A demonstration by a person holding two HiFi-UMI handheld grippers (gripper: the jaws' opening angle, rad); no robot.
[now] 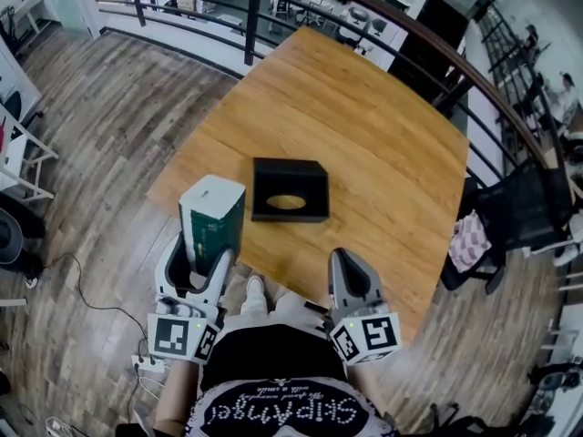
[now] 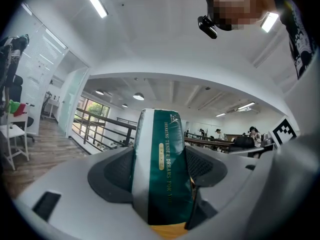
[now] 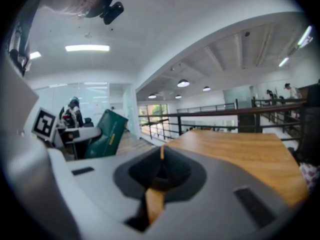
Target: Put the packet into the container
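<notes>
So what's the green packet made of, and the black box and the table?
The packet: probably soft plastic wrap, slightly shiny, with printed gold lettering and rounded edges. The box: matte black, flat sharp-edged sides, maybe plastic or painted board; can't tell. The table: wood or wood-look top, warm brown with grain lines, smooth.

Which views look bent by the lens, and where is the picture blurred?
Head view: mild bending, the railing curves. Left gripper view: strong fisheye, dark corners; print on the packet is sharp. Right gripper view: same fisheye; near jaws blurred, table sharper.
</notes>
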